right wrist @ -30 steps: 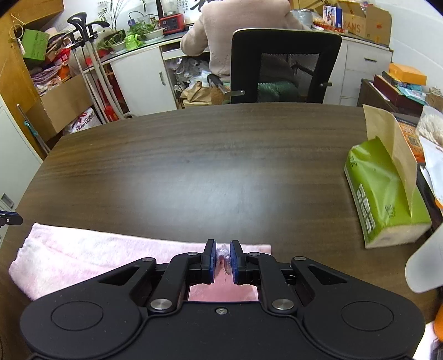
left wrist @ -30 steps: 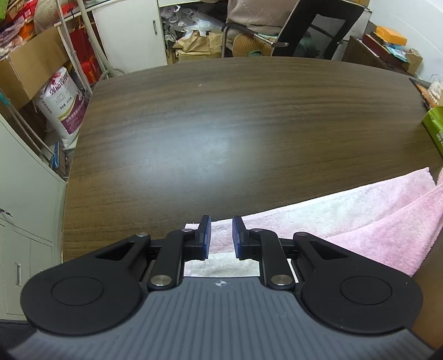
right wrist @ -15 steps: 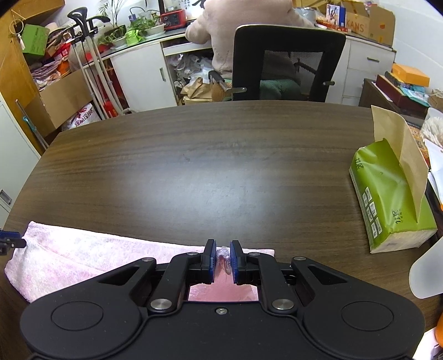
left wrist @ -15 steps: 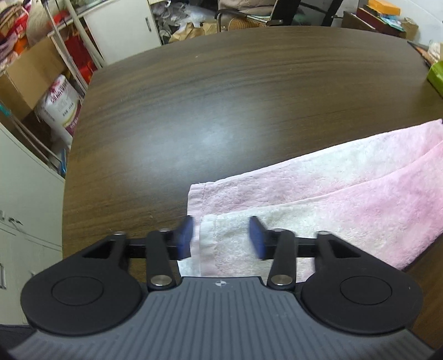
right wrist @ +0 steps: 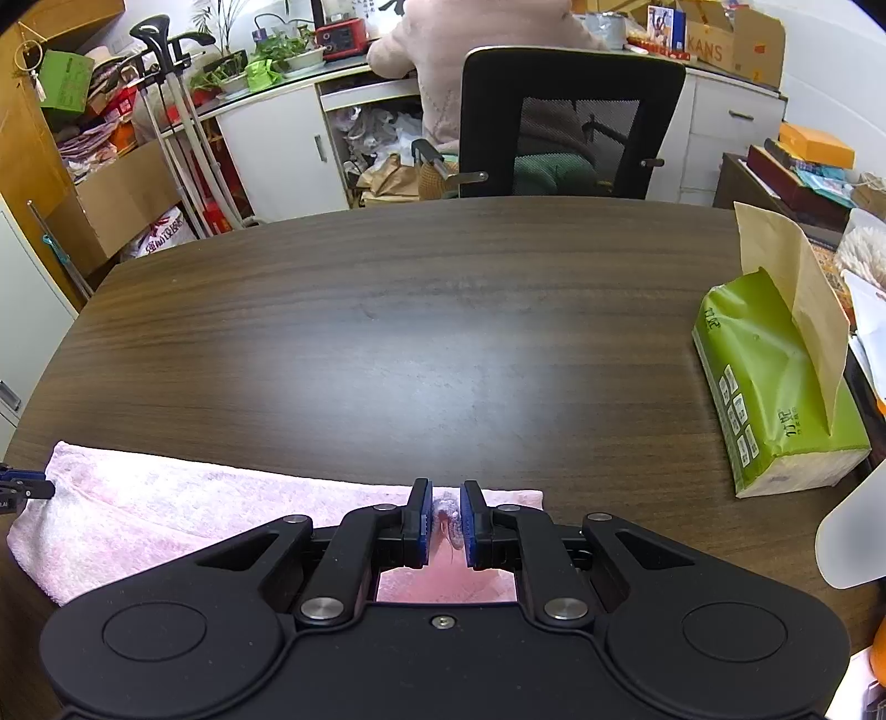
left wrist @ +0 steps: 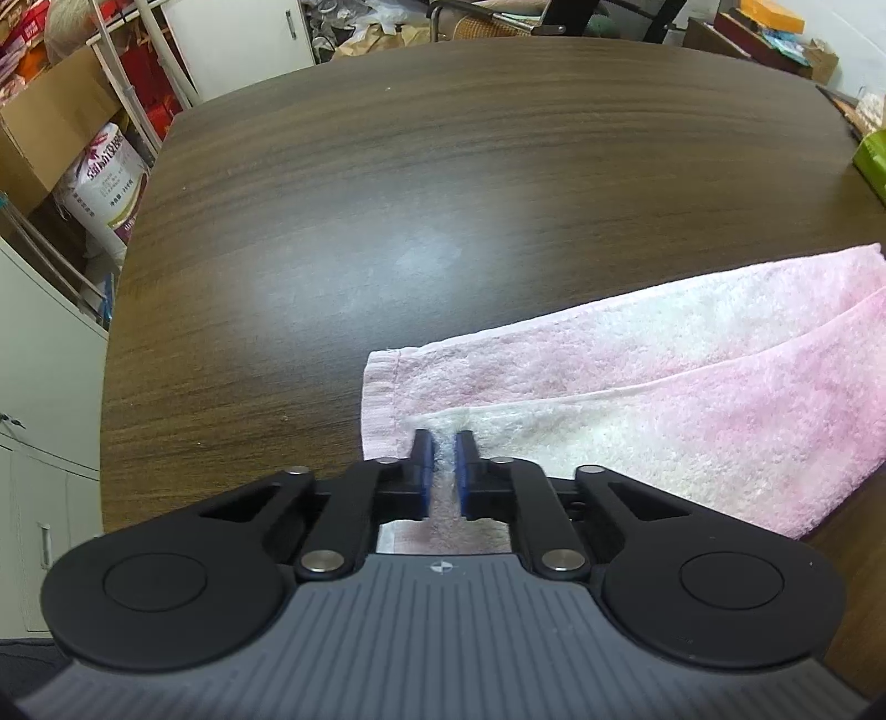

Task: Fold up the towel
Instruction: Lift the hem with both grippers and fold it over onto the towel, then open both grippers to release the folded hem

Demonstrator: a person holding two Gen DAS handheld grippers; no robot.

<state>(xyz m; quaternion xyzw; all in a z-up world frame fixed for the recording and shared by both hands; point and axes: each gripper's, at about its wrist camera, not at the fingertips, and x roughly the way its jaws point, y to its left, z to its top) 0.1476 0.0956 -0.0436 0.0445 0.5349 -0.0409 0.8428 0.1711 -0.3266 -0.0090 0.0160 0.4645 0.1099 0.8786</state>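
Jaws on both grippers are nearly pressed together, each pinching a small bunch of terry cloth between its blue pads. Seen from the left wrist view, the left gripper bites the upper layer of the pink-and-white terry towel close to its hemmed short end, where a white-edged fold line runs away to the right across the fabric. In the right wrist view the right gripper grips the same towel at its other end, a puckered tuft of pink cloth showing between the pads. That towel lies as a long, narrow, doubled strip along the near edge of the dark brown wood-grain tabletop, flat apart from the two pinched spots; at the far left of the right wrist view the blue tip of the left gripper shows at the strip's end. A green soft pack of tissues with a tan sheet standing up from its top sits near the right edge of the tabletop, well apart from the towel. Beyond the far side of the tabletop, a person in a pale pink sweater sits in a black mesh-back office chair, facing white cabinets with potted plants on top.
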